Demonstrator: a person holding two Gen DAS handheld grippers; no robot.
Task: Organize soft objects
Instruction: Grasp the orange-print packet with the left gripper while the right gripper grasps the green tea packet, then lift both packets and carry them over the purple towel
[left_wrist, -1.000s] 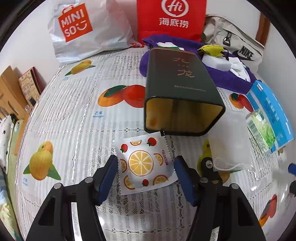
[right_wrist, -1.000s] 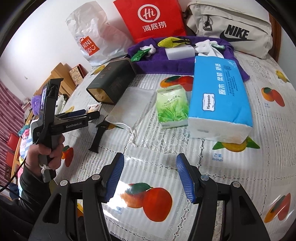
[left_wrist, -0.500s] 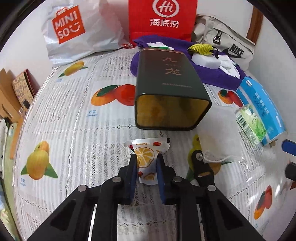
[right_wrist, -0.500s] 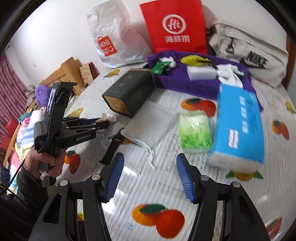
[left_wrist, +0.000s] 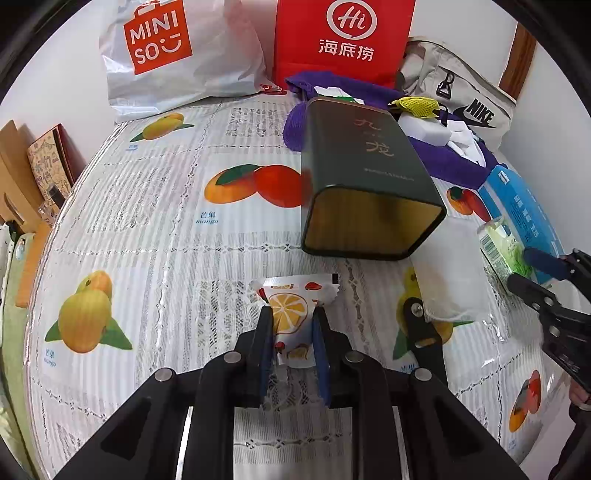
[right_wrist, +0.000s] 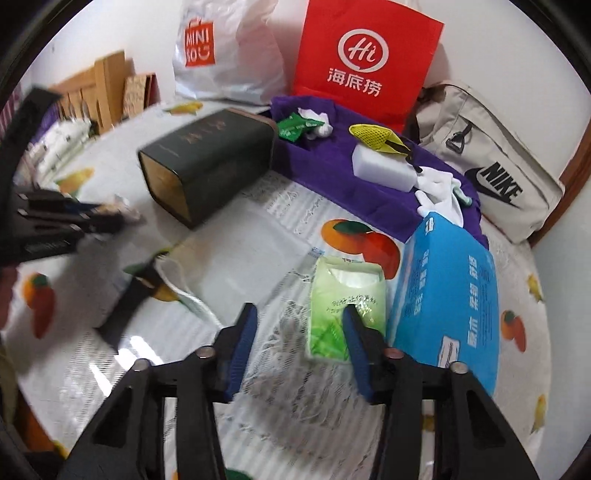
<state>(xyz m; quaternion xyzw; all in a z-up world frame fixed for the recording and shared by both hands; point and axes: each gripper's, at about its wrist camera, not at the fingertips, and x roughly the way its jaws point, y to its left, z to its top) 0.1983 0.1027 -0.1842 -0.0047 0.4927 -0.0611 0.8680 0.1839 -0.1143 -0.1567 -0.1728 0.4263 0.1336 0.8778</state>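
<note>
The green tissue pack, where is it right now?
In the right wrist view the green tissue pack lies flat on the tablecloth, right of centre, against the blue tissue box, its near corner by the right gripper's right-hand finger.

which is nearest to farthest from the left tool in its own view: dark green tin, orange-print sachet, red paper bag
1. Orange-print sachet: pinched in the left tool.
2. Dark green tin: lying on its side just beyond, slightly right, open mouth facing the tool.
3. Red paper bag: standing at the far wall.
</note>
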